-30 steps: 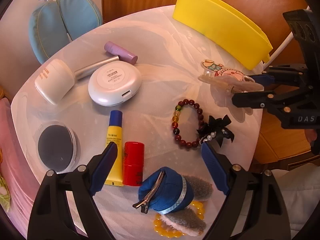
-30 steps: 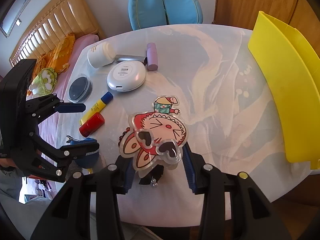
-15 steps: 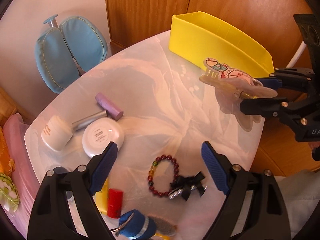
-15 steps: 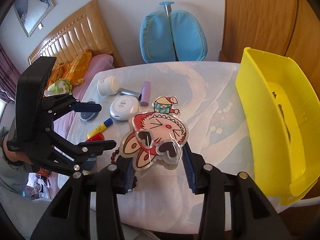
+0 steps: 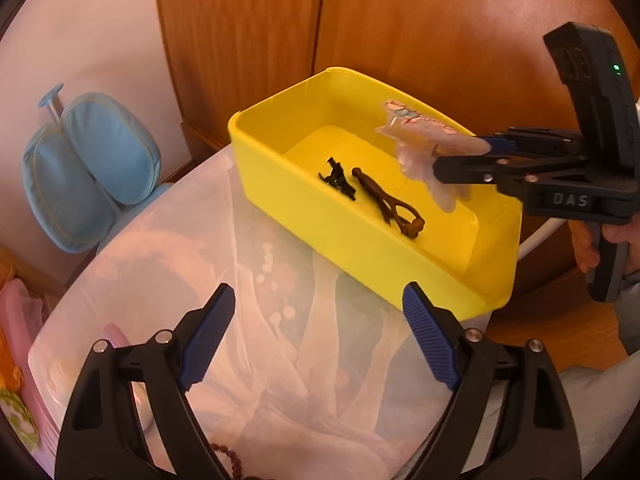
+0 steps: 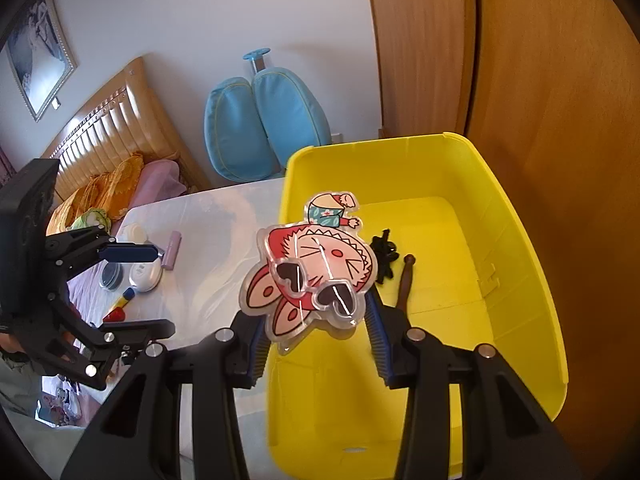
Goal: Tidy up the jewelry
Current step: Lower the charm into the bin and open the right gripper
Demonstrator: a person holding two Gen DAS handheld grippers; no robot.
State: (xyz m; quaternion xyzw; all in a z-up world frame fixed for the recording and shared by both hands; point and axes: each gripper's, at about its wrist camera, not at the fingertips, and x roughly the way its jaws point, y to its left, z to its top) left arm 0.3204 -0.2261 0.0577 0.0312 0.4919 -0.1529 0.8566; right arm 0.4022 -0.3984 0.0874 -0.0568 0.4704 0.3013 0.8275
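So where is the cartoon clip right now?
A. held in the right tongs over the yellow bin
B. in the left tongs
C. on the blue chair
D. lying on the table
A: the right tongs grip the clip above the bin; the left tongs are empty.

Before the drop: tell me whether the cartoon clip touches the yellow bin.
Apart. The left wrist view shows the cartoon clip held by the right gripper above the yellow bin, clear of it.
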